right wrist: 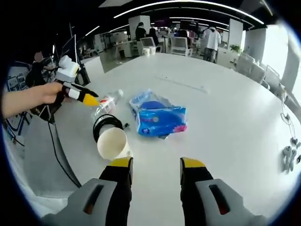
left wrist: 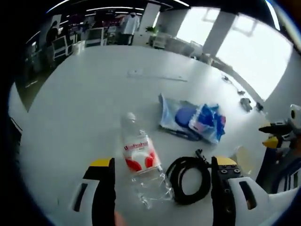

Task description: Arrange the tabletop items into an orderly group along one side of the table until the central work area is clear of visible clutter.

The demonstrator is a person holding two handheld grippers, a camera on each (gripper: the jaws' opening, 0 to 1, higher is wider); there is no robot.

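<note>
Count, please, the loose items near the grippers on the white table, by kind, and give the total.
Plastic water bottle: 1
Coiled black cable: 1
Blue tissue pack: 1
Paper cup: 1
Total: 4

Bright window (left wrist: 263, 52) glare, ceiling strips – soft focus, strong fisheye edge warp.

On the table (right wrist: 225, 108), the bottle (left wrist: 139, 160) lies beside the coiled cable (left wrist: 189, 179), the tissue pack (left wrist: 193, 117) beyond them.
</note>
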